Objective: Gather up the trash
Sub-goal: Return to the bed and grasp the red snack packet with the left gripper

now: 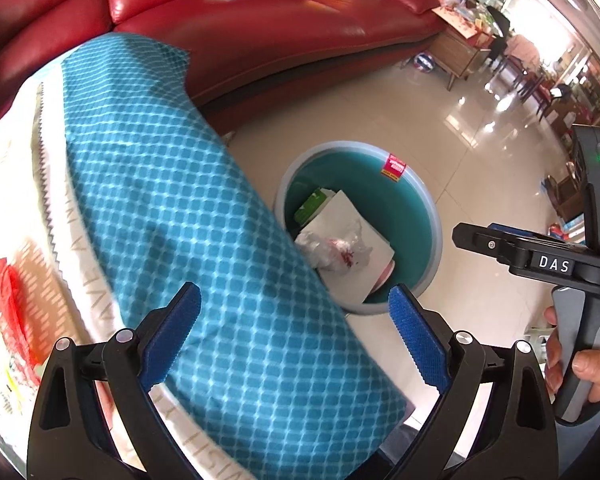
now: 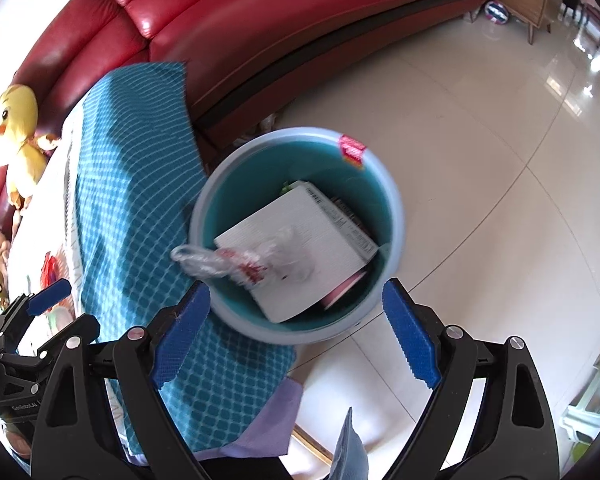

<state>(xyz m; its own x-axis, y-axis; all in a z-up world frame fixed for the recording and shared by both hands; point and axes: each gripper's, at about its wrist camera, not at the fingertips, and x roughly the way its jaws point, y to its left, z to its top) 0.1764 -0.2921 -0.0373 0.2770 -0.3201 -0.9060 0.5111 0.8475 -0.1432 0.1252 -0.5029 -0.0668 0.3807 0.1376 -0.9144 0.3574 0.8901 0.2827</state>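
My right gripper (image 2: 296,332) hangs over the bin (image 2: 394,216) with its fingers spread wide and nothing between them. A crumpled plastic bag (image 2: 260,264) lies on a white box (image 2: 320,236) inside the bin, its tail draped over the rim. My left gripper (image 1: 294,336) is also wide and empty, above the teal cloth (image 1: 188,208), beside the red sofa (image 1: 280,32).

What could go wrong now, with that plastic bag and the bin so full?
The crumpled plastic bag lies on the white box with one end over the bin rim beside the blue tablecloth; it could slide out. The tilted box fills most of the bin, so later trash may perch on it. Both grippers' jaws are open and empty, so nothing is steadying the bag.
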